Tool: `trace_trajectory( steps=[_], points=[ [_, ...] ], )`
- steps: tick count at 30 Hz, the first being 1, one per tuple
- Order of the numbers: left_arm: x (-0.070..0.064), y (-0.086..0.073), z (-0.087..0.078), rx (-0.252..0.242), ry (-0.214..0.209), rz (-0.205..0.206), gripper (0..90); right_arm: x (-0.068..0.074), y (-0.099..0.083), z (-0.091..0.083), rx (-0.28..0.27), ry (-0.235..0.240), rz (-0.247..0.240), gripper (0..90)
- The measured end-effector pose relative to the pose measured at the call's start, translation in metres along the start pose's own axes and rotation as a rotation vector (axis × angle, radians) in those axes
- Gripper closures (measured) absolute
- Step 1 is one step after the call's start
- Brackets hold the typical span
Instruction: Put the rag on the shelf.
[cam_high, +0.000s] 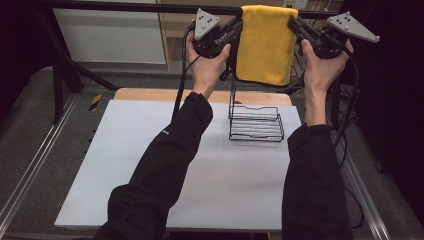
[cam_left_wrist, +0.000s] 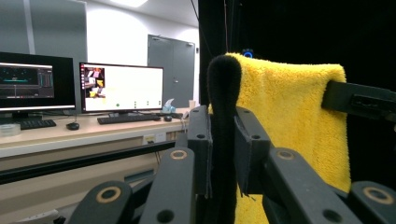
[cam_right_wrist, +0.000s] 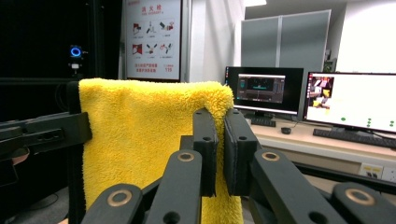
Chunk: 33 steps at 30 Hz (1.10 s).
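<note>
At the top centre of the high view a yellow towel (cam_high: 264, 45) hangs folded, raised above the far edge of the table (cam_high: 150, 165), with a gripper pinching each upper side of it. The left gripper (cam_high: 236, 26) comes in from the upper left, held by the left hand (cam_high: 207, 62); the right gripper (cam_high: 294, 23) comes in from the upper right, held by the right hand (cam_high: 322, 65).

In the left gripper view the left gripper (cam_left_wrist: 220, 144) has its jaws drawn narrow, clamped on the towel's (cam_left_wrist: 289, 116) dark-shadowed folded edge, which rises between them at the frame's centre. The rest of the towel spreads to the right, and the other gripper's jaw reaches its far edge at the right.

In the right gripper view the right gripper (cam_right_wrist: 219, 149) is nearly closed, jaws pressing the towel's (cam_right_wrist: 140, 135) right edge between them. The cloth spreads to the left of the frame.

Below the towel, a black wire rack (cam_high: 256, 122) stands at the far right part of the table.
</note>
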<state>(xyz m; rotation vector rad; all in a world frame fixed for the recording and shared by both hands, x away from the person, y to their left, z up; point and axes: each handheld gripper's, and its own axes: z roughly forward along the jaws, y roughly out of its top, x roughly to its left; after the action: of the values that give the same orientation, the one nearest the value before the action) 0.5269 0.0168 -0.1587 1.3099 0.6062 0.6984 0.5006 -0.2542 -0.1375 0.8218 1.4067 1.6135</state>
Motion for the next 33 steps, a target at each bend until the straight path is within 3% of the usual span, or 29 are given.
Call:
trace_trajectory(
  steps=[9, 20, 27, 33],
  points=[
    [-0.005, -0.023, 0.0, 0.05, -0.022, 0.034, 77.6, -0.008, -0.023, -0.006, 0.047, -0.002, -0.007, 85.1],
    [-0.02, -0.049, 0.003, 0.111, -0.082, 0.054, 77.6, -0.02, -0.049, -0.032, 0.112, -0.006, 0.006, 85.1],
    [-0.024, -0.064, -0.004, 0.156, -0.114, 0.074, 77.5, -0.021, -0.065, -0.045, 0.137, 0.01, 0.009, 85.0],
    [-0.025, -0.067, -0.014, 0.178, -0.149, 0.096, 77.4, -0.018, -0.074, -0.055, 0.145, 0.03, 0.008, 84.9]
  ],
)
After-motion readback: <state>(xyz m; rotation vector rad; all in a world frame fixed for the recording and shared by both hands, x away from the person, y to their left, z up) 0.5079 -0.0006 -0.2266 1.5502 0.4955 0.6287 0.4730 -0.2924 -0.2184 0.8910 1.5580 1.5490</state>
